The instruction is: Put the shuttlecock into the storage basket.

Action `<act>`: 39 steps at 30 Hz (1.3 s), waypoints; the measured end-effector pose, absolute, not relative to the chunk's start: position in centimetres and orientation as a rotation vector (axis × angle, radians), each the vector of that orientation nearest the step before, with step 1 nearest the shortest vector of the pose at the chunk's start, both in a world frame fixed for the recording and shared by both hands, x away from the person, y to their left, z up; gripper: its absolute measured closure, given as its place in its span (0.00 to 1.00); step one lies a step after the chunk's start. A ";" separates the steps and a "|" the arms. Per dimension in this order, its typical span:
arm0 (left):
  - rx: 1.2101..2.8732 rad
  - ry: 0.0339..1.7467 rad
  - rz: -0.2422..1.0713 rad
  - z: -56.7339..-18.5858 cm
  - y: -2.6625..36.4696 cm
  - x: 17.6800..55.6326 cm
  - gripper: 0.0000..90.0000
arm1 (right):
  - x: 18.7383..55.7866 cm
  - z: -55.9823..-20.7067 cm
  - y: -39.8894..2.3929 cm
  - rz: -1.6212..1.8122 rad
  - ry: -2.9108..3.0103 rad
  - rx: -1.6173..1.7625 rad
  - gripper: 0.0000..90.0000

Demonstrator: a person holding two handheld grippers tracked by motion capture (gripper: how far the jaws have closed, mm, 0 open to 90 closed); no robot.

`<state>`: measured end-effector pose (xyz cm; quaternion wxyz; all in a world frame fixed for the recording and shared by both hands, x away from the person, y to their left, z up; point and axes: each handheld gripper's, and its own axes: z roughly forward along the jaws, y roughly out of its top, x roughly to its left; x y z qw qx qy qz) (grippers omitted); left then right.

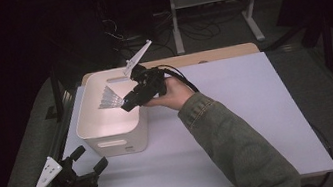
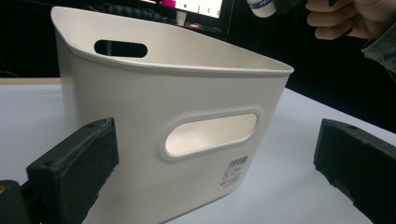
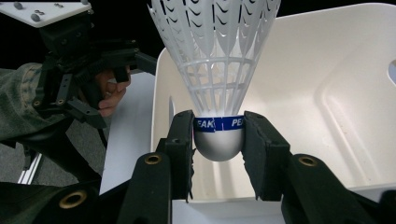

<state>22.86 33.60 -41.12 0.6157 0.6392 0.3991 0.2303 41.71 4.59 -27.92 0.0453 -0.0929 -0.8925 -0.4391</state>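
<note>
A white shuttlecock (image 3: 218, 70) with a blue band on its rounded cork is held over the open white bin (image 1: 104, 126). My right gripper (image 3: 218, 140) is shut on the cork, skirt pointing away from the jaws; from above, the right gripper (image 1: 128, 102) and the shuttlecock (image 1: 111, 99) hang above the bin's inside. My left gripper (image 1: 89, 160) stands open near the table's front left corner, jaws aimed at the bin's near wall (image 2: 187, 140) with nothing between them. In the right gripper view the bin's floor (image 3: 327, 102) is bare.
The bin stands at the left of a white table (image 1: 238, 112). A barcode sticker (image 2: 235, 170) sits low on its near wall, below a handle slot (image 2: 210, 134). Beyond the table are a wooden board edge (image 1: 219, 54), cables and a metal frame (image 1: 213, 0) on the dark floor.
</note>
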 end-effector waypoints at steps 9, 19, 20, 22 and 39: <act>1.482 0.922 0.528 -41.1 33.7 22.8 0.00 | 42.2 -29.4 5.5 -1.339 -2.684 -0.299 0.71; 1.467 0.928 0.518 -41.1 33.6 22.8 0.00 | 42.4 -30.9 6.2 -1.344 -2.643 -0.315 0.70; 1.469 0.929 0.517 -41.1 33.7 22.8 0.00 | 42.4 -31.0 6.2 -1.332 -2.647 -0.334 0.68; 1.470 0.932 0.520 -41.1 33.7 22.8 0.00 | 42.6 -31.2 6.3 -1.324 -2.622 -0.368 0.62; 1.486 0.925 0.525 -41.1 33.6 22.8 0.00 | 42.7 -30.1 2.8 -1.482 -2.603 -0.504 0.14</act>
